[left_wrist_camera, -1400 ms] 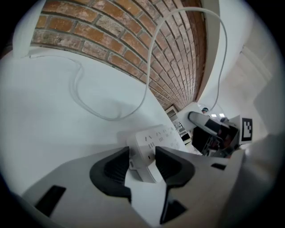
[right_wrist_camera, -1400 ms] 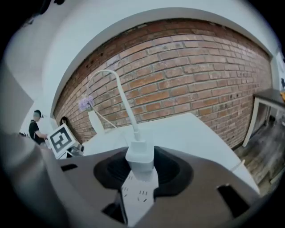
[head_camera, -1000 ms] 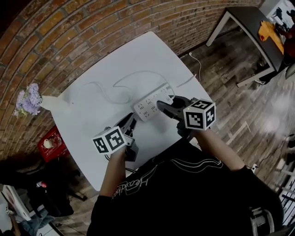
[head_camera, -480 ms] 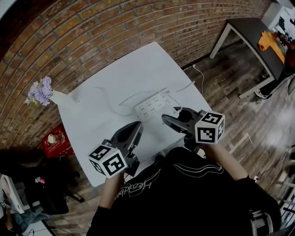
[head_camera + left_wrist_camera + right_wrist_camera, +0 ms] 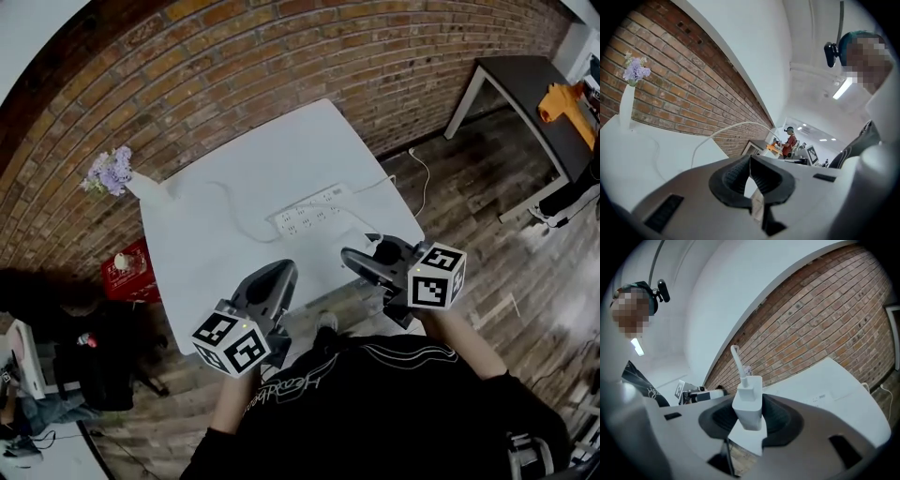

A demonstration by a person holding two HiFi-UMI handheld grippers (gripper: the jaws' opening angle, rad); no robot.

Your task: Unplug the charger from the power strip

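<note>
One risk applies: with my left tongs (image 5: 751,178) closed empty and my right tongs (image 5: 364,262) clamping the white block charger (image 5: 749,401) clear of the white power strip (image 5: 309,214) on the white table (image 5: 211,258), its trailing white cable (image 5: 736,357) could snag and pull it free.

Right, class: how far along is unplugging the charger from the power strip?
Done: the charger is out of the power strip, which lies on the table. In hand: the right gripper has its jaws clamped on the charger, held clear of the table, with its cable attached. The left gripper is shut and empty. Left: probably only setting the charger down.
</note>
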